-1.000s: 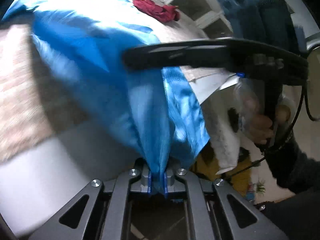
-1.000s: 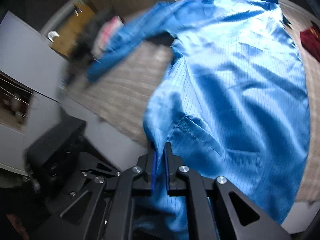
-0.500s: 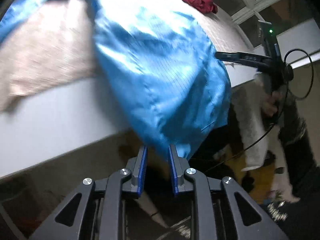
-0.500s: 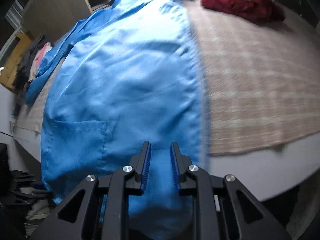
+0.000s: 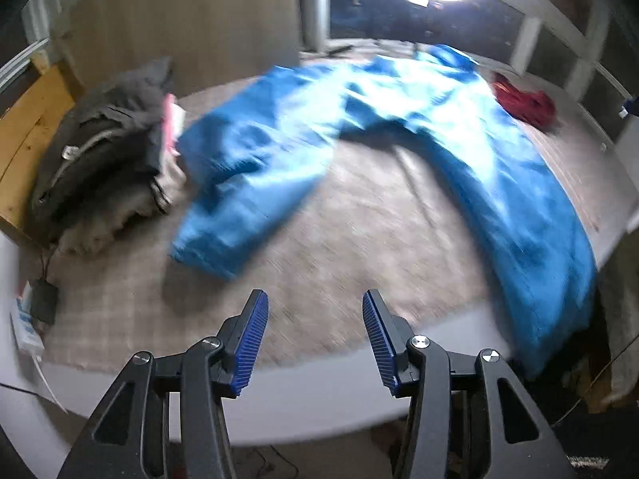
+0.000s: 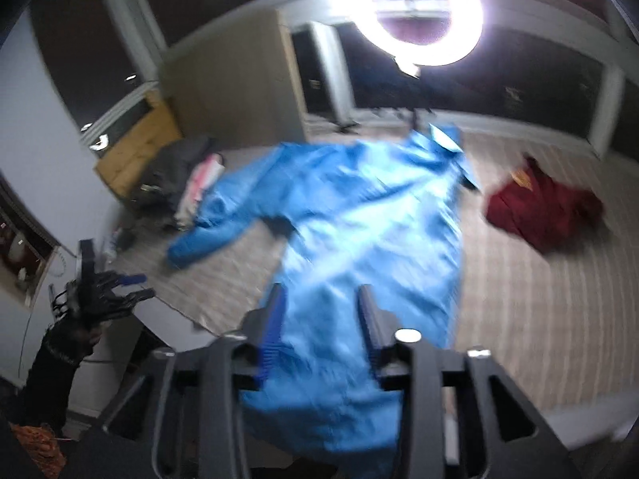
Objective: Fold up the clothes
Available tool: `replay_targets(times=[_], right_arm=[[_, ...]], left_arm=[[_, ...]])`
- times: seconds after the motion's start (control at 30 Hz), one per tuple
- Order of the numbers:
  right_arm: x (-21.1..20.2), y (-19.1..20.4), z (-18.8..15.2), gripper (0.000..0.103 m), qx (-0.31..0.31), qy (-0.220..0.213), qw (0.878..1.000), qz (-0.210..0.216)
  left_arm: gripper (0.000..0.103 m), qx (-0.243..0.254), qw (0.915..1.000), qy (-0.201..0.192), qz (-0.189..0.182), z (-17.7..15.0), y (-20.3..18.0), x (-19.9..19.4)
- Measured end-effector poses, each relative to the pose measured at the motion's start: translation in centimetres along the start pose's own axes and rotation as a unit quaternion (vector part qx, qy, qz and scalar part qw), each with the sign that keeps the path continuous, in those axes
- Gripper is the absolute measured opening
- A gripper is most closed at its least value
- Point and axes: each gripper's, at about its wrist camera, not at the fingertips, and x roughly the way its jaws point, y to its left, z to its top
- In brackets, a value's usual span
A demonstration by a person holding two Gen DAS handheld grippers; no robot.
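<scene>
A long shiny blue garment (image 5: 471, 147) lies spread on the beige checked cover (image 5: 359, 239), one sleeve (image 5: 247, 183) stretched to the left, its hem hanging over the near edge. It also shows in the right wrist view (image 6: 371, 235). My left gripper (image 5: 313, 339) is open and empty, above the near edge, left of the hem. My right gripper (image 6: 319, 319) is open and empty, above the hanging hem. The left gripper also shows at the left of the right wrist view (image 6: 116, 291).
A dark red garment (image 6: 547, 211) lies at the far right of the cover, also seen in the left wrist view (image 5: 523, 101). A pile of dark and pale clothes (image 5: 104, 151) sits at the left. A bright ring light (image 6: 415, 12) stands behind.
Both grippers have let go of the blue garment's hem, opened wide and pulled back. The garment has settled flat on the cover.
</scene>
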Motion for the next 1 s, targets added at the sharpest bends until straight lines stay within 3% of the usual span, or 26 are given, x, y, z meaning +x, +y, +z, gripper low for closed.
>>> replay_targets(times=[0.13, 0.23, 0.33, 0.47, 0.6, 0.67, 0.7, 0.73, 0.83, 1.0], right_arm=[[7.5, 2.1, 3.2, 0.044, -0.029, 0.027, 0.998, 0.040], [14.4, 4.0, 3.6, 0.044, -0.014, 0.076, 0.993, 0.088], [20.8, 6.2, 3.0, 0.044, -0.001, 0.117, 0.986, 0.118], [26.1, 8.5, 1.0, 0.044, 0.033, 0.142, 0.980, 0.134], [29.3, 10.1, -0.6, 0.044, 0.078, 0.144, 0.977, 0.136], [30.1, 10.3, -1.2, 0.044, 0.116, 0.138, 0.975, 0.128], [30.3, 10.5, -1.5, 0.044, 0.136, 0.133, 0.973, 0.129], [30.5, 10.8, -1.8, 0.044, 0.151, 0.129, 0.972, 0.129], [31.2, 12.3, -2.6, 0.044, 0.179, 0.122, 0.969, 0.115], [33.9, 15.8, -3.0, 0.044, 0.192, 0.126, 0.967, 0.106]], left_arm=[[0.047, 0.009, 0.9999, -0.004, 0.010, 3.5, 2.5, 1.9], [0.047, 0.060, 0.9981, -0.009, 0.011, 6.2, 2.6, 3.1], [0.048, 0.117, 0.9930, 0.013, 0.000, 8.8, 2.3, 5.6], [0.048, 0.210, 0.9764, 0.047, 0.016, 11.1, 1.8, 10.8], [0.047, 0.278, 0.9554, 0.101, -0.003, 11.8, 2.5, 15.8], [0.037, 0.290, 0.9489, 0.121, -0.022, 11.8, 3.2, 16.9], [0.024, 0.292, 0.9464, 0.133, -0.038, 11.8, 3.6, 17.3], [0.011, 0.291, 0.9445, 0.142, -0.054, 11.9, 4.1, 17.5], [0.010, 0.303, 0.9396, 0.133, -0.086, 12.8, 5.2, 15.3], [0.010, 0.343, 0.9227, 0.095, -0.149, 13.7, 7.1, 8.8]])
